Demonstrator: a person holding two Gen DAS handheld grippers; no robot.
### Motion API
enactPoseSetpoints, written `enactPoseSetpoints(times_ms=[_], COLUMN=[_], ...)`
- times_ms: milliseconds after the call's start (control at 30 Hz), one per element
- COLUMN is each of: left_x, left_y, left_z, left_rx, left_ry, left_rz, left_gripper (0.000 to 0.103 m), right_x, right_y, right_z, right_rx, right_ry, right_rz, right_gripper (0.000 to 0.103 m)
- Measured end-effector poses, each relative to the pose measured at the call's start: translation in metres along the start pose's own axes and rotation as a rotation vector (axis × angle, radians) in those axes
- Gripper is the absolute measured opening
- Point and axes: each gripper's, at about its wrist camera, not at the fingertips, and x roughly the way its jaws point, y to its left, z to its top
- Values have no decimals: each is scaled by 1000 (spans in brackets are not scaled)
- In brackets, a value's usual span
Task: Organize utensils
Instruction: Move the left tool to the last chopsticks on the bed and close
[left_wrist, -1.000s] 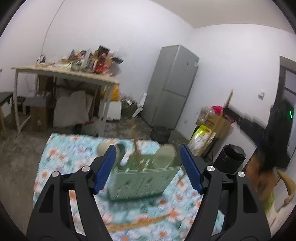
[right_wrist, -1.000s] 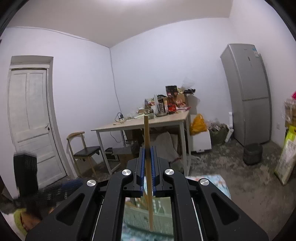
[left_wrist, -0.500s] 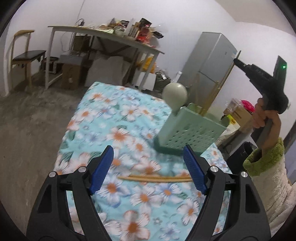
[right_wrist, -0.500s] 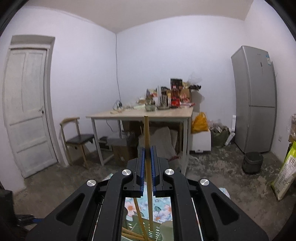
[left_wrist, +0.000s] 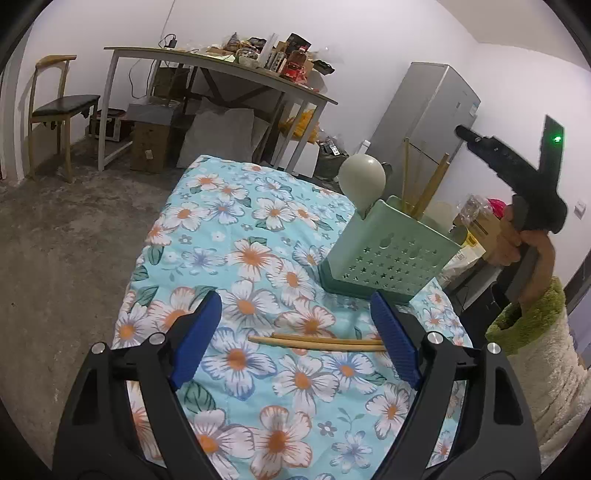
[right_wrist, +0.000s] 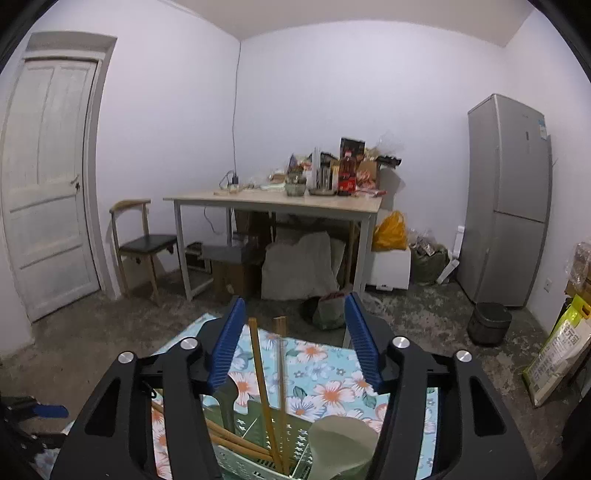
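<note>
left gripper (left_wrist: 295, 336): your jaws are spreading wider, low over the floral cloth (left_wrist: 229, 229) on the table; nothing is pinched between them.
loose chopsticks (left_wrist: 317, 341): a pair lies flat on the cloth between your left fingers, crosswise, touching neither pad as far as you can see.
green holder (left_wrist: 384, 254): it stands on the cloth beyond the loose pair, with chopsticks (left_wrist: 430, 186) and a pale spoon (left_wrist: 362, 177) sticking up out of it.
right gripper (right_wrist: 293, 339): your jaws are opening just above the holder (right_wrist: 258, 443); two upright chopsticks (right_wrist: 262, 380) stand in the gap, free of both pads.
your right hand (left_wrist: 532, 243): it grips the right gripper's handle, green cuff below.
</note>
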Motion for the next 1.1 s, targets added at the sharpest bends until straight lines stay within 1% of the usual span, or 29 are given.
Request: enactPoseSetpoints(times_ms=[133, 233, 300, 400, 467, 500, 533, 567, 600, 633, 667, 800, 833, 900, 933, 967, 1000, 1067, 1100], left_x=[0, 0, 3, 11, 19, 23, 29, 34, 38, 46, 52, 80, 86, 93, 98, 100, 102, 105, 105], left_y=[-6, -10, -11, -11, -10, -10, -8, -6, -5, -1, 3, 26, 33, 44, 51, 56, 60, 65, 66], left_z=[-1, -3, -5, -8, -10, -12, -14, -17, -19, -22, -26, -42, -46, -52, -57, -58, -60, -61, -61], left_rx=[16, 27, 24, -4, -31, -48, -75, -102, -123, -167, -202, -417, -475, -562, -624, -658, -701, -742, -753], left_ry=[-3, 1, 11, 41, 67, 81, 103, 124, 139, 172, 195, 299, 311, 319, 317, 312, 300, 286, 282], left_rz=[-6, 1, 4, 0, -9, -18, -37, -51, -62, -89, -105, -189, -207, -217, -226, -236, -241, -240, -233], left_gripper=[79, 79, 79, 79, 78, 74, 69, 68, 63, 55, 53, 41, 41, 41, 41, 40, 37, 35, 31], right_x=[-35, -67, -79, -92, -90, -88, -88, -86, -85, -85, -85, -88, -89, -89, -89, -89, -89, -87, -86], right_y=[-2, 5, 8, 20, 28, 35, 38, 43, 46, 49, 52, 59, 59, 58, 57, 56, 54, 52, 52], right_z=[2, -10, -23, -55, -84, -103, -117, -134, -145, -160, -171, -195, -197, -197, -197, -197, -196, -197, -197], right_rx=[30, 34, 42, 57, 72, 76, 79, 88, 95, 104, 109, 141, 147, 155, 161, 166, 169, 178, 181], right_ry=[-34, -47, -33, 33, 118, 173, 208, 257, 285, 323, 350, 406, 408, 406, 404, 403, 402, 400, 401], right_rz=[5, 27, 50, 78, 100, 104, 108, 116, 121, 125, 124, 140, 144, 150, 153, 157, 159, 161, 162], right_gripper=[58, 60, 62, 63, 63, 63, 63, 63, 63, 63, 63, 63, 63, 63, 63, 63, 63, 63, 63])
